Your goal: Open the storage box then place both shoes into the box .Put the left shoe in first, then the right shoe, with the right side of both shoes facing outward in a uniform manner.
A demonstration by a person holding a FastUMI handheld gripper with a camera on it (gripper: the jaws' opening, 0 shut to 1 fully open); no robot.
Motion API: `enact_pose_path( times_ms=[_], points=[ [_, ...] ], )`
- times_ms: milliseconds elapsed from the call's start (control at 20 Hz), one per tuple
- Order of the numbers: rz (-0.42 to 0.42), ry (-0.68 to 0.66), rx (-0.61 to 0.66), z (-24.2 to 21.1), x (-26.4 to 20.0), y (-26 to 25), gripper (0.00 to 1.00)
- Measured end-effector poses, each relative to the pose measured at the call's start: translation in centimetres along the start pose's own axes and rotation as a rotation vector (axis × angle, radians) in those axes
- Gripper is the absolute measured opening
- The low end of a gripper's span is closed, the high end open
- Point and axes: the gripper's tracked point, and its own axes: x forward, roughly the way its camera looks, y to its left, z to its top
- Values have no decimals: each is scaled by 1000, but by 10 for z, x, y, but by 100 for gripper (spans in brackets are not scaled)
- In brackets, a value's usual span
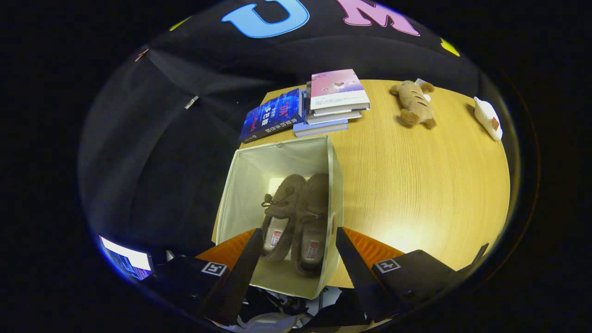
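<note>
An open cream fabric storage box (240,185) stands at the near left corner of the wooden table. Inside it lie two brown fuzzy shoes side by side, heels toward me: the left one (282,212) with a bow at its vamp, the right one (312,222) against the box's right wall. My gripper (299,238) hovers above the box, open, its fingers spread wide to either side of the shoes' heels and holding nothing.
Beyond the box a blue book (273,115) and a stack of books (333,101) lie at the table's far edge. A brown plush toy (415,104) and a white object (488,118) sit at the far right. The wooden table (416,185) stretches right of the box.
</note>
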Motion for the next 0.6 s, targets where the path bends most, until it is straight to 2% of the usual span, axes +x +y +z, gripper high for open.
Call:
enact_pose_path(
  times_ms=[350,600],
  points=[
    [-37,-210,-71,30,-60,-52,99],
    [-146,-413,-119,70,-122,-125,99]
  ],
)
